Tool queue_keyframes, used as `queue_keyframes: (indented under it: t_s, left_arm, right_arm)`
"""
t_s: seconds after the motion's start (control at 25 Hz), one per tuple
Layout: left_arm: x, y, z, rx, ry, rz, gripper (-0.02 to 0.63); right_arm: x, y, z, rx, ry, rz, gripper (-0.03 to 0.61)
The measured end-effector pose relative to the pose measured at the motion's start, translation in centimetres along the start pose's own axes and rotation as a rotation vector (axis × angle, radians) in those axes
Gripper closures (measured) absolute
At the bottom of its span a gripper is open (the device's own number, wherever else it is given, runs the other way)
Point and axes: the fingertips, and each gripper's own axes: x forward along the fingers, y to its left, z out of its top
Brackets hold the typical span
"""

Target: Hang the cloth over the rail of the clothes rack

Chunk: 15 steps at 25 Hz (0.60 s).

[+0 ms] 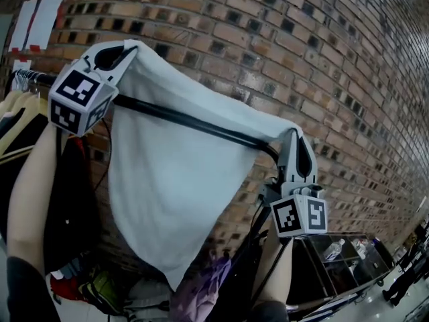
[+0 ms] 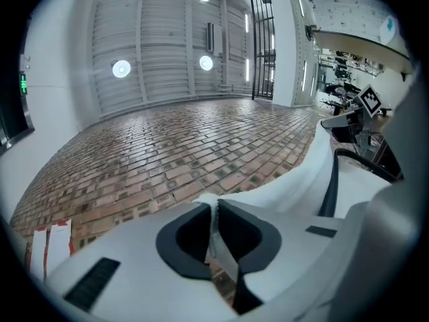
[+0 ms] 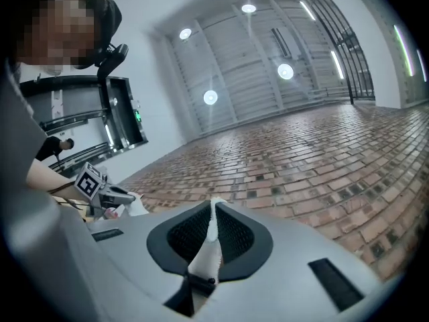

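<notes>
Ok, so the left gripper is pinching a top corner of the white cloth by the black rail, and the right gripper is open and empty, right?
Not quite. The right gripper is shut on the other top corner of the white cloth, as the right gripper view shows. The left gripper is pinching its corner by the black rail, as you said.

Brick wall close behind the rail, hanging clothes crowding its left end, open room over the middle.

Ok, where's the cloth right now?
Head view, centre: the cloth hangs between the left claw and right claw, the black rail crossing in front.
</notes>
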Motion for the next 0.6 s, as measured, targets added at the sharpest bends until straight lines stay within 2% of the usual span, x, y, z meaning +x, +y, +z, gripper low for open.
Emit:
queue_keyframes:
  t_s: [0.16, 0.32, 0.44, 0.6]
  left_arm:
    - [-1.2, 1.6, -1.2, -0.037, 0.011, 0.014, 0.566]
    - [-3.5, 1.4, -0.2, -0.056, -0.072, -0.048, 0.566]
    - [-6.5, 1.2, 0.2, -0.105, -0.134, -0.098, 0.566]
    - [-11.3, 0.8, 0.1, -0.152, -0.178, -0.114, 0.566]
  right_arm:
    - [0.5, 1.3, 0.3, 0.015, -0.025, 0.034, 0.532]
    - [-0.3, 2.0, 1.8, 0.164, -0.094, 0.055, 0.532]
    - [-1.5, 2.5, 3.0, 0.254, -0.131, 0.075, 0.532]
    - [-4.0, 4.7, 4.1, 0.239, -0.158, 0.124, 0.532]
